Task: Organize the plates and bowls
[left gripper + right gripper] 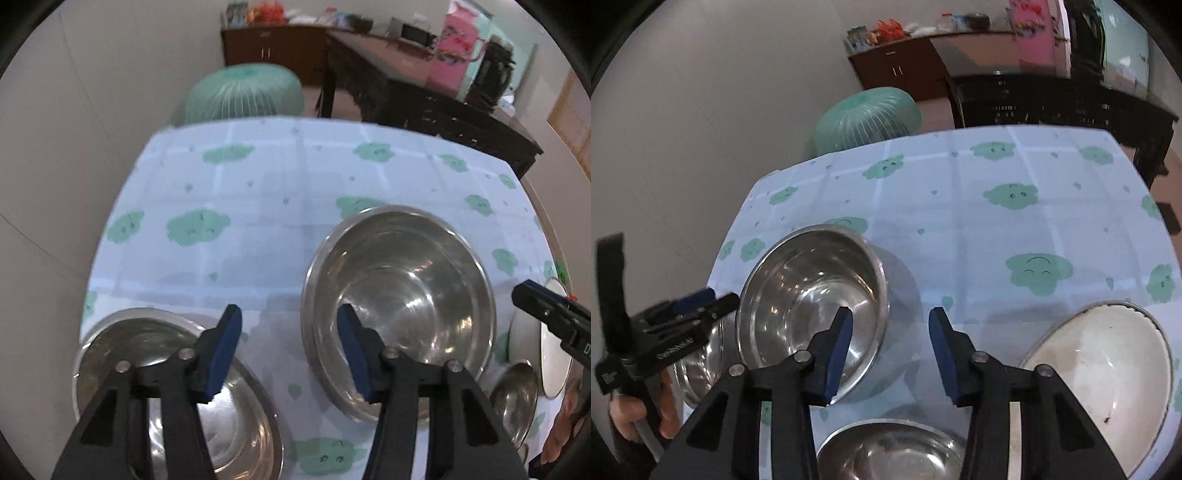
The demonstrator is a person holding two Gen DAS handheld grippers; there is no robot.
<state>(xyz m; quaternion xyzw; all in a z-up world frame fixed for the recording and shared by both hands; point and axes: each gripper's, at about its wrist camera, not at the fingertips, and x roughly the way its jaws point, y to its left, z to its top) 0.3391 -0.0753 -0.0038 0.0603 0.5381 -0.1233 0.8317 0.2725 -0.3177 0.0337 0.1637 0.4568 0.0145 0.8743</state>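
Bowls all over this table, which has a pale blue tablecloth point(258, 206) with green smiley clouds on it. Going off the big steel bowl point(399, 306) as the landmark since it sits roughly mid-table.

Left gripper point(288, 350) hangs just to the near-left of the big bowl, tilted down at the cloth. Its blue pads are partly apart with only tablecloth showing between them, so it has hold of nothing. One finger sits over the big bowl's near rim in the left wrist view, but I can't tell if it touches.

To the left of the big bowl is a shallower steel bowl point(166, 387), and its near half is cut off by the gripper frame.

Right gripper point(890, 350) is on the big bowl's near-right side, also about half open, empty, bare cloth in the gap. From that side the big bowl's wall looks tall.

Right of the big bowl there's a white bowl with a metal rim point(1108, 376), dark specks inside, its right edge running out of view. Nearer than the big bowl sits a small steel bowl point(890, 454), mostly hidden behind the fingers.

A hand point(639, 417) holding the left gripper shows at the edge, blurry. Beyond the table's far edge is a green mesh dome cover point(243, 94), and dark wooden furniture point(406, 92) further back, clutter on top too smeared to make out.
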